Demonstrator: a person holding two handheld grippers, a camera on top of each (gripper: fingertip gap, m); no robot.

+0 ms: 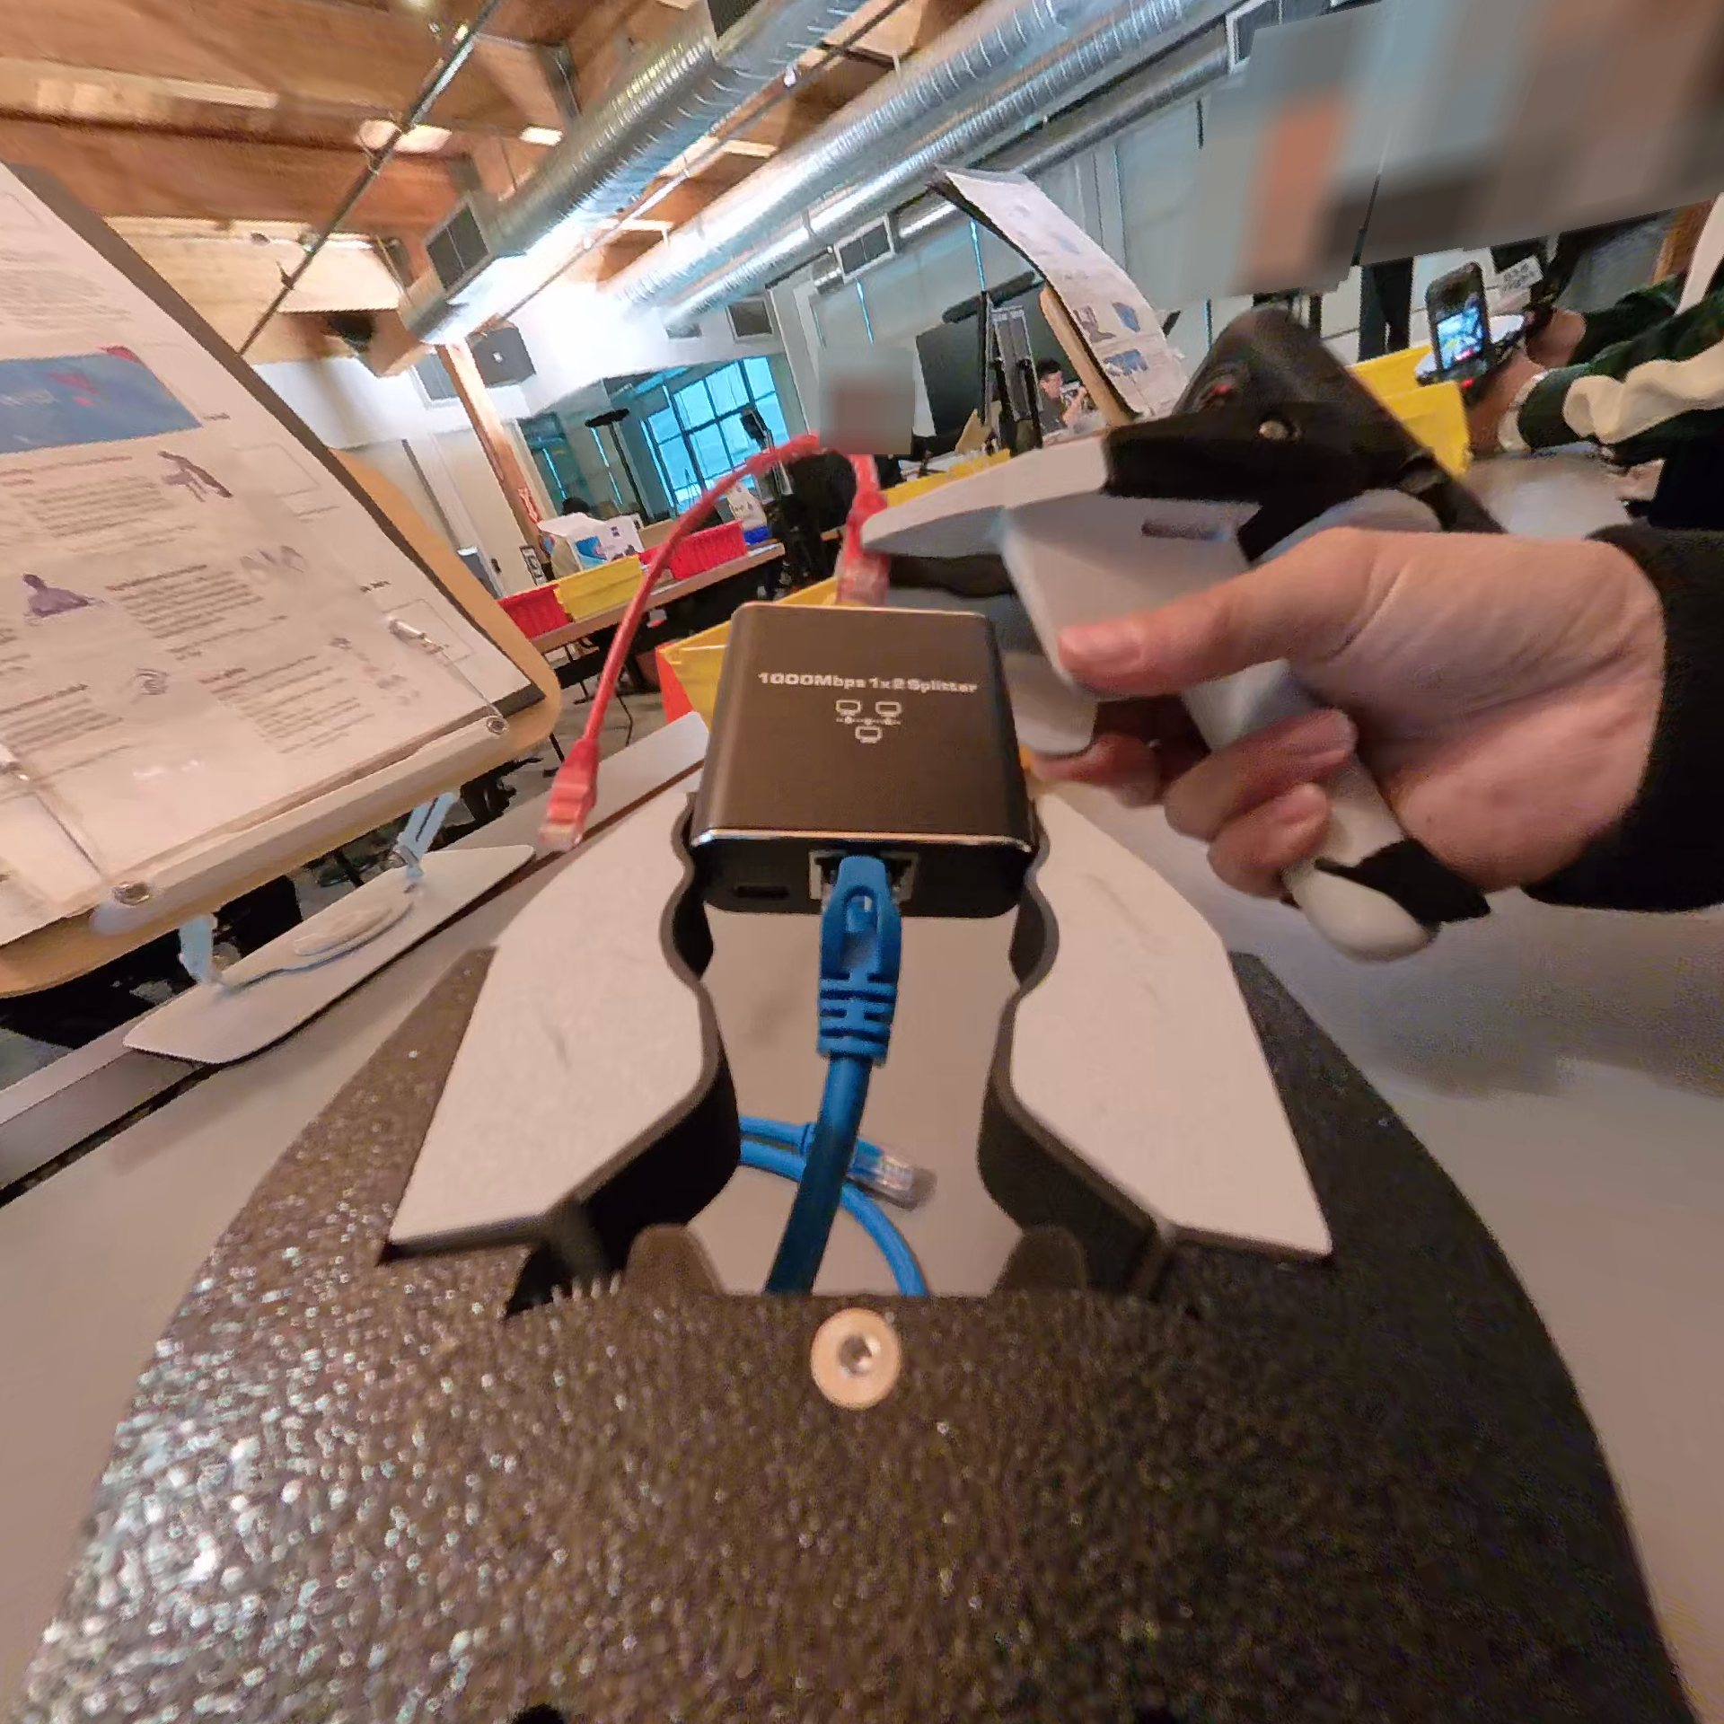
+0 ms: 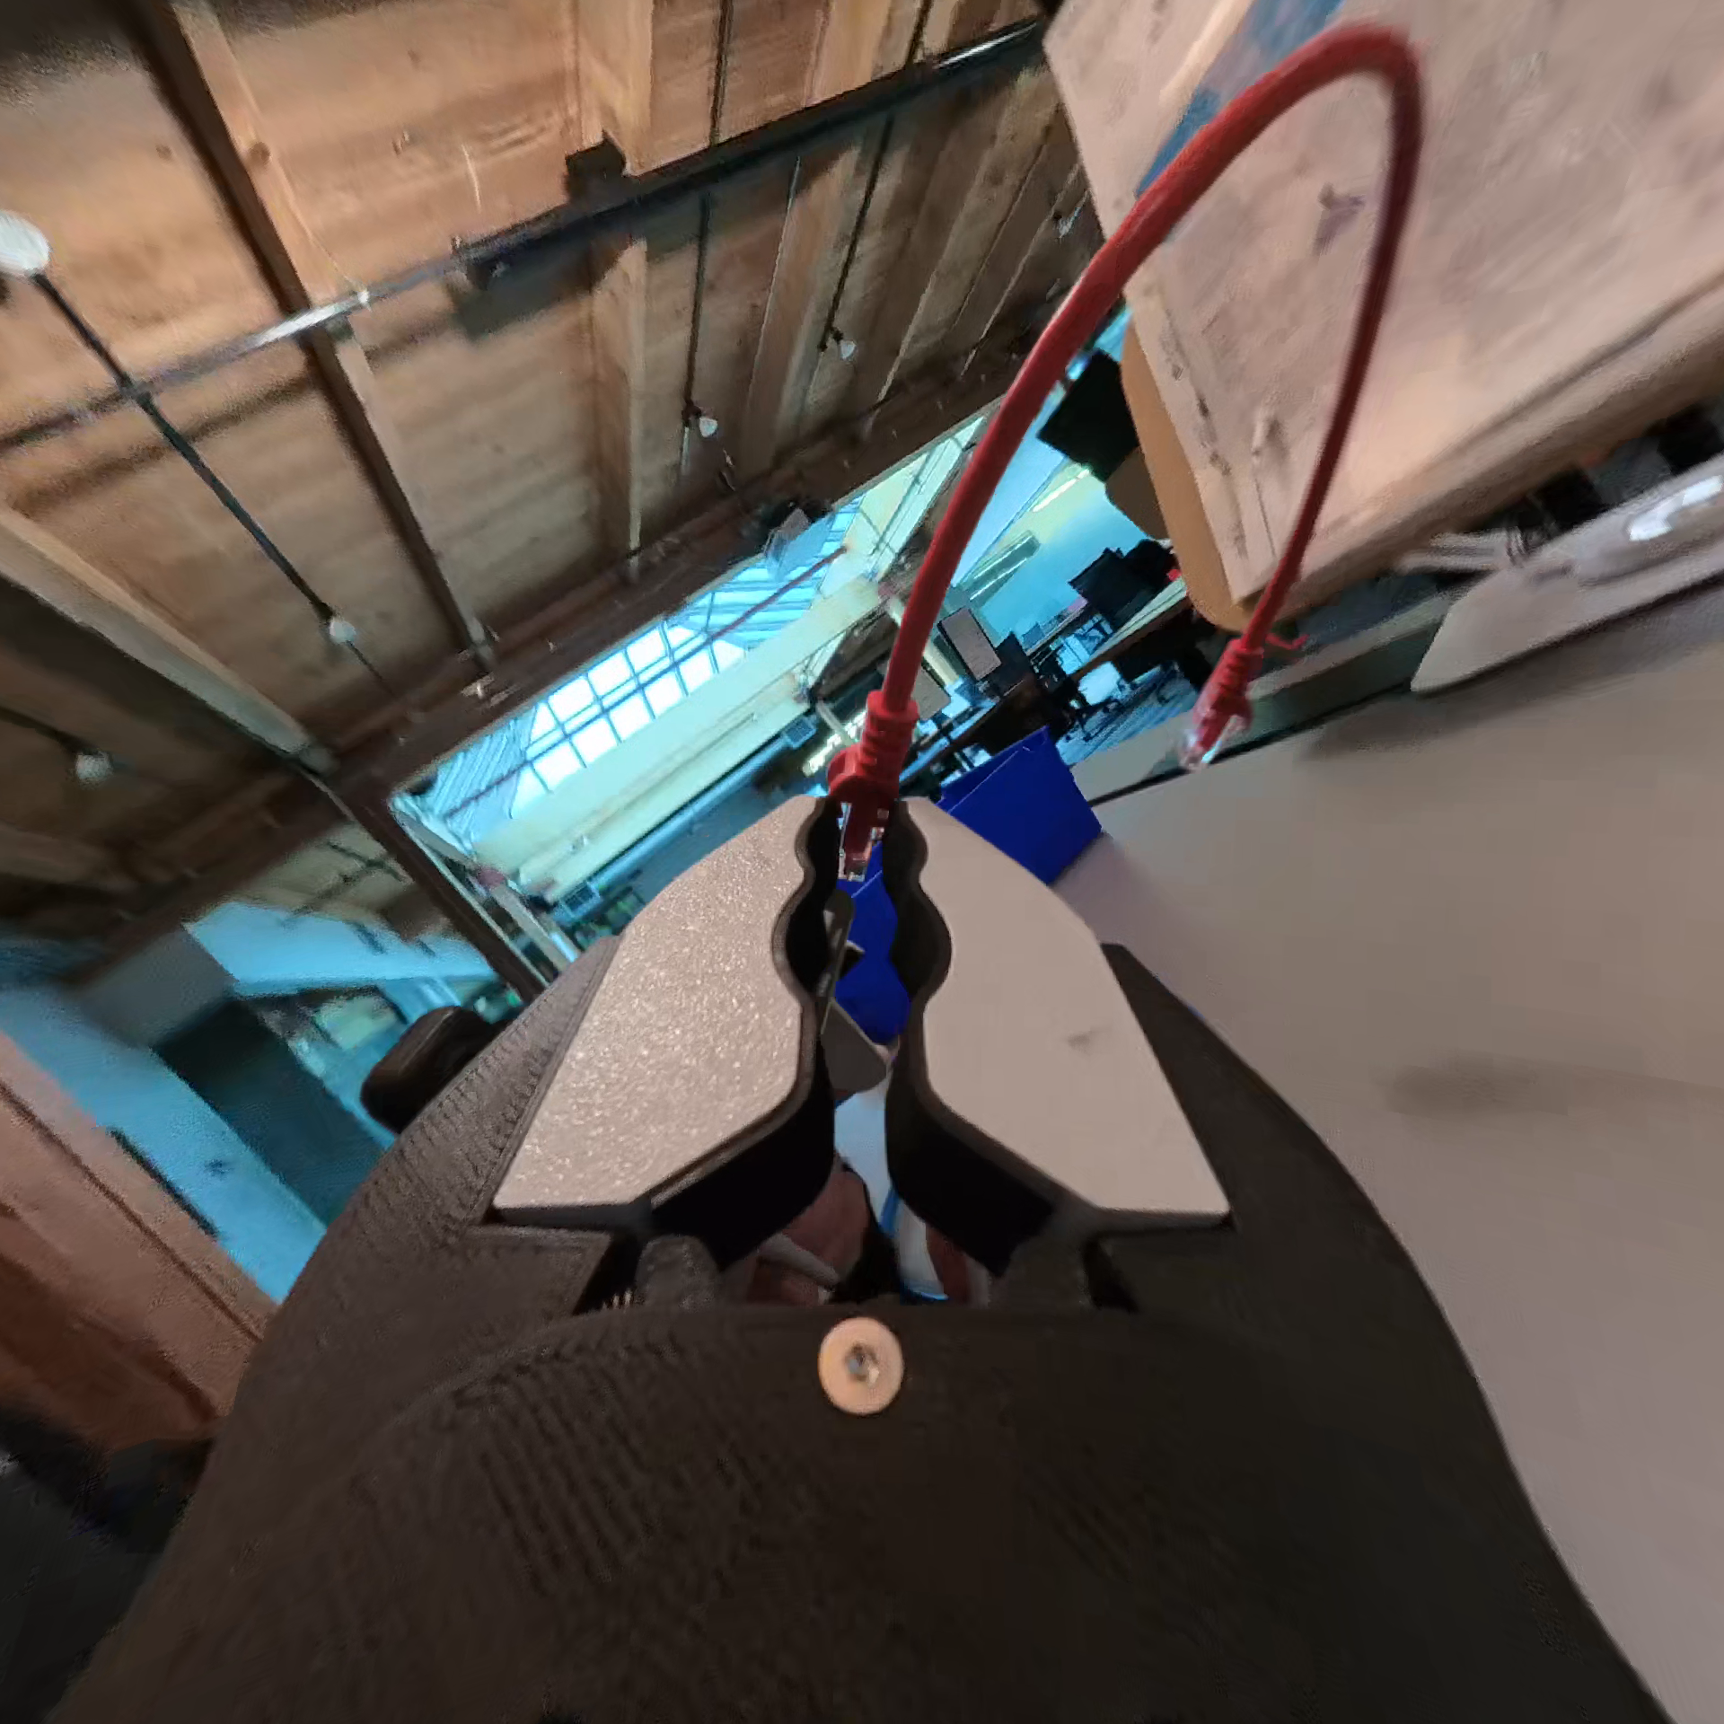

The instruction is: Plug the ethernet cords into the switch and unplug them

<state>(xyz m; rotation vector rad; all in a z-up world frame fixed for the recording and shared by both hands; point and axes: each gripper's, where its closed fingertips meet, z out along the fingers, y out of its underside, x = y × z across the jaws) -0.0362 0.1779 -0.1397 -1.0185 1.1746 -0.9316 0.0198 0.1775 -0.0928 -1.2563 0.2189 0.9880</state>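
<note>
The left gripper [image 1: 863, 868] clamps the black switch [image 1: 863, 737], blue cord [image 1: 854, 970] plugged at 6 o'clock. The right gripper [image 2: 863, 844] pinches the red cord [image 2: 1101, 308] plug, lifted above the table edge [image 2: 1353, 737] at 2 o'clock.

— Left gripper [image 1: 863, 896]?
— Jaws clamped on either side of a black box, held level.
— Right gripper [image 2: 863, 844]?
— Raised, tilted upward, tips pinching a red plug; hand [image 1: 1455, 718] squeezing its handle.
</note>
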